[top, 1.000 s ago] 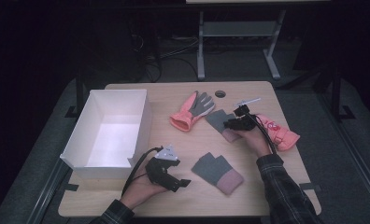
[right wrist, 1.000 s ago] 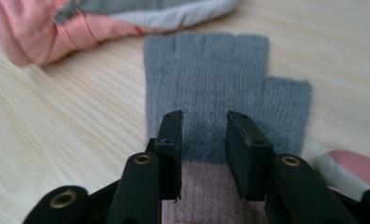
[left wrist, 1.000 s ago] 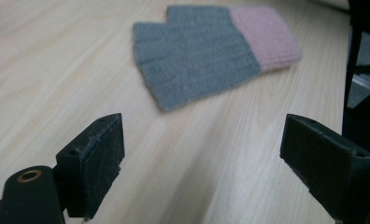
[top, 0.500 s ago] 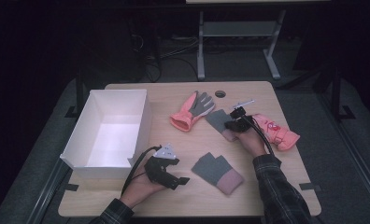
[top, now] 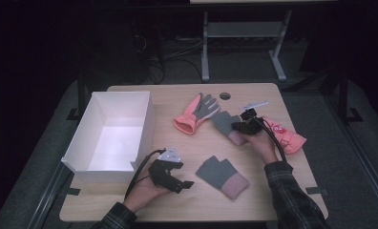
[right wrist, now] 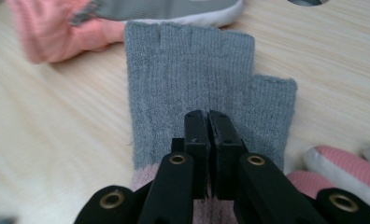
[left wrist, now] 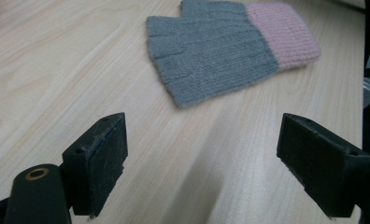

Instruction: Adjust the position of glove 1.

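Two grey fingerless gloves with pink cuffs lie on the wooden table. My right gripper [top: 236, 127] [right wrist: 208, 126] rests on the far one [top: 223, 121] [right wrist: 183, 70], its jaws pressed together on the knit just above the cuff. The near glove [top: 220, 174] [left wrist: 220, 51] lies flat, a little beyond my left gripper [top: 184, 183] [left wrist: 204, 154]. That gripper sits low over the table with its jaws wide open and nothing between them.
A white open box [top: 110, 100] stands at the table's left. A pink and grey glove [top: 196, 112] [right wrist: 47, 23] lies beside the far grey glove, and another pink glove [top: 287, 136] [right wrist: 346, 163] lies under the right hand's cable. A round hole [top: 225, 96] marks the back edge.
The right gripper's jaws have closed on the far grey glove. The left hand and its gripper have stayed where they were.
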`<state>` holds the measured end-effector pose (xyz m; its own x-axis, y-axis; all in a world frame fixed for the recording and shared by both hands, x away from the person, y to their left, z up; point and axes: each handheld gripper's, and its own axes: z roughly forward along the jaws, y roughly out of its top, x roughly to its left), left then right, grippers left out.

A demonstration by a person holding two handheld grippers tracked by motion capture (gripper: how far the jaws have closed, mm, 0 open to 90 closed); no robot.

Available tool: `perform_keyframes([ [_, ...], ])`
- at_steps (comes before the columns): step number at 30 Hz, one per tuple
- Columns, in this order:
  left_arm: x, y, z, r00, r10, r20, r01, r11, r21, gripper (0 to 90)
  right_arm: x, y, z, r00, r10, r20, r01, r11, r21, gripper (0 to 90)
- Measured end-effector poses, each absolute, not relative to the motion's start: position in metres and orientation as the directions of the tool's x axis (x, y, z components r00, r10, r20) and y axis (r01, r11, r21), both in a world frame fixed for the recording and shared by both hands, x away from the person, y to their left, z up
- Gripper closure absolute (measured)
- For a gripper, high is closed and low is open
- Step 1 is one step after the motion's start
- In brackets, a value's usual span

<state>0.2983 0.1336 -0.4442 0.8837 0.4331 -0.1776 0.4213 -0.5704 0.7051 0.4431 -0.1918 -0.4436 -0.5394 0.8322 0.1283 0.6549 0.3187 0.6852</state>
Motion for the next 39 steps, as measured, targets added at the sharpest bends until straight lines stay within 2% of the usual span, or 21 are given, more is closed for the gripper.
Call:
perform_keyframes([
  [13, 0.297, 0.132, -0.445, 0.893, 0.413, -0.177, 0.406, -0.571, 0.714, 16.2, 0.4, -0.199, -0.415, -0.597, 0.791, 0.134, 0.592, 0.322, 0.739, 87.3],
  [16, 0.297, 0.133, -0.444, 0.895, 0.41, -0.178, 0.404, -0.571, 0.715, 16.3, 0.391, -0.201, -0.411, -0.601, 0.784, 0.157, 0.603, 0.315, 0.733, 87.3],
  [24, 0.297, 0.135, -0.443, 0.892, 0.413, -0.183, 0.407, -0.558, 0.724, 16.4, 0.363, -0.203, -0.401, -0.642, 0.755, 0.138, 0.569, 0.347, 0.745, 87.2],
  [39, 0.296, 0.135, -0.441, 0.89, 0.425, -0.165, 0.4, -0.558, 0.727, 16.4, 0.312, -0.19, -0.399, -0.707, 0.69, 0.157, 0.549, 0.395, 0.737, 87.2],
])
